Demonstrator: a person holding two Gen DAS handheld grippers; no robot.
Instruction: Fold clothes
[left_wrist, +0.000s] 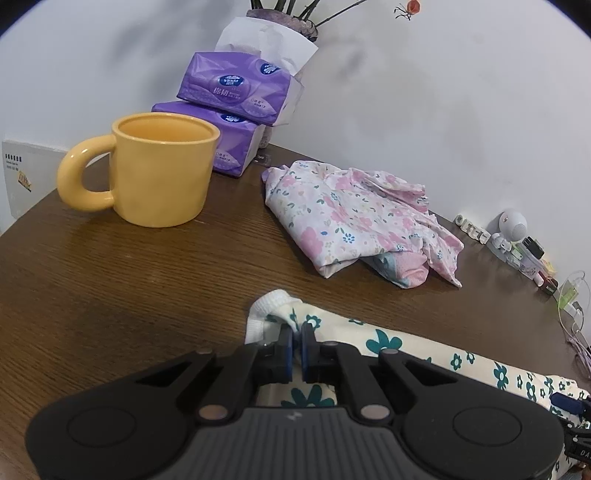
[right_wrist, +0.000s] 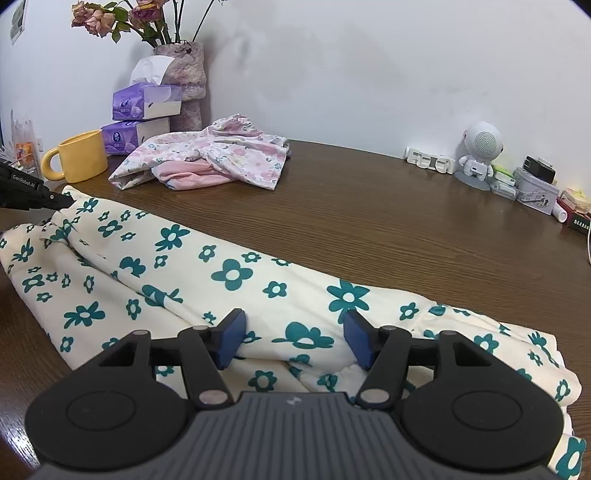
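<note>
In the left wrist view the left gripper (left_wrist: 295, 341) is clenched on the ribbed white cuff of the soft cream, teal-flowered garment (left_wrist: 384, 341) lying near the glossy yellow mug (left_wrist: 162, 168), a thin pinch that might slip, while in the right wrist view the right gripper (right_wrist: 294, 341) stands released over that garment's limp, creased middle, which could bunch.

Two garments are lying on the worktop (right_wrist: 369, 221): one cream garment with teal flowers (right_wrist: 229, 273) and one pink floral garment (right_wrist: 221, 155). One yellow mug (left_wrist: 159, 170) is standing beside two purple tissue packs (left_wrist: 229, 88), stacked. One vase (right_wrist: 188, 81) is holding dried flowers. One small white robot figure (right_wrist: 478, 155) is standing by the wall.
</note>
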